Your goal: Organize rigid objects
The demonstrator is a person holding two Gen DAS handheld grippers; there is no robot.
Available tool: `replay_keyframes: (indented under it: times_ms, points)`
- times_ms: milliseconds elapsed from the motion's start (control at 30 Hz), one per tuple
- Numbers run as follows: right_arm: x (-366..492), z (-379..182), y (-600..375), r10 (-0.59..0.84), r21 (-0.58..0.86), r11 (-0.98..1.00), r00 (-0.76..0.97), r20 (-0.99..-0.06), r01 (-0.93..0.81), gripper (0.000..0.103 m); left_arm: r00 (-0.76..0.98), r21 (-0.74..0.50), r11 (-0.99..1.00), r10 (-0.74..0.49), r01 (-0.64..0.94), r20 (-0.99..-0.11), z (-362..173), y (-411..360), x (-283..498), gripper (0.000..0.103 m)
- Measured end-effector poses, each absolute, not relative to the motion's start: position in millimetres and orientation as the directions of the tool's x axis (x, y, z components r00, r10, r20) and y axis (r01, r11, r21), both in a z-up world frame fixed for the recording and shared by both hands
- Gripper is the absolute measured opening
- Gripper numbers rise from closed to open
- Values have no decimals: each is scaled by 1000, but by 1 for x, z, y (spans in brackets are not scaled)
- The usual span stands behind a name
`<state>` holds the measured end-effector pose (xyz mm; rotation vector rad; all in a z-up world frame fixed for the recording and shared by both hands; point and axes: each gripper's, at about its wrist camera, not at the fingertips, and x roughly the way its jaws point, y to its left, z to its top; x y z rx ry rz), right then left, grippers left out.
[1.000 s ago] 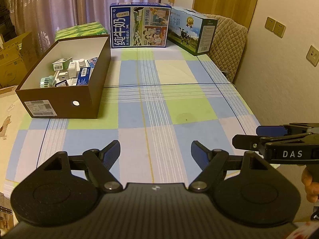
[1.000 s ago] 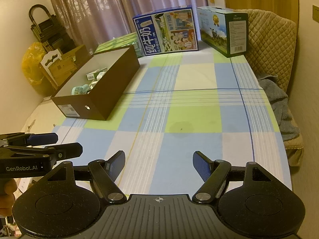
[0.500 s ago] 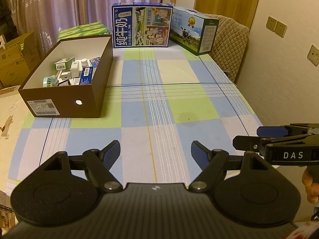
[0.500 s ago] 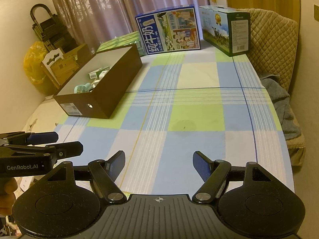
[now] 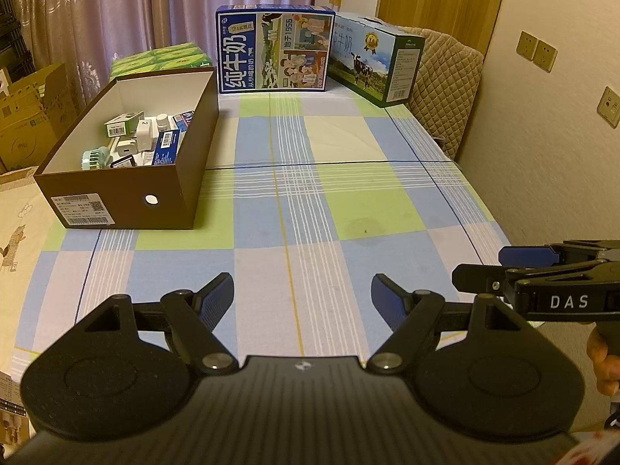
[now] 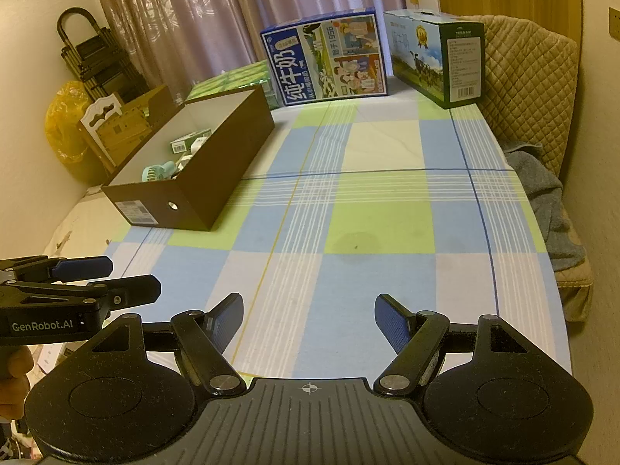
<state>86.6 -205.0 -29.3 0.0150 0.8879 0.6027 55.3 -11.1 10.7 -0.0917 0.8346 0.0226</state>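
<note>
Small rigid objects [image 5: 139,137], among them little cartons, a white bottle and a mint-green handheld fan [image 6: 158,172], are seen heaped inside the brown cardboard box [image 5: 128,197], which is taken as the landmark. That box is set on the left part of the checked tablecloth [image 5: 348,201], its open top upward and a white barcode label [image 5: 82,209] stuck on its near end wall. Behind the box a green packet [image 5: 162,58] is placed, and beyond its far right corner a blue milk carton case [image 5: 273,48] is stood upright, with a second case printed with cows [image 5: 372,60] further to the right of that. To the right of the box the cloth is left bare. The left gripper [image 5: 302,302] is held above the cloth nearer than the box, its jaws spread wide with nothing between them. The right gripper [image 6: 309,319] is held alongside it, further to the right of the box, jaws likewise spread and empty. A hand [image 5: 602,360] is glimpsed on its handle.
</note>
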Motion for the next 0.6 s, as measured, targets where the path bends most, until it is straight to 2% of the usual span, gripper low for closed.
replay_keyframes:
  times_ms: [600]
  points:
    - [92, -34, -210, 500, 264, 836, 472, -726, -481, 72, 671, -66, 996, -13, -54, -741, 9, -16, 61, 75]
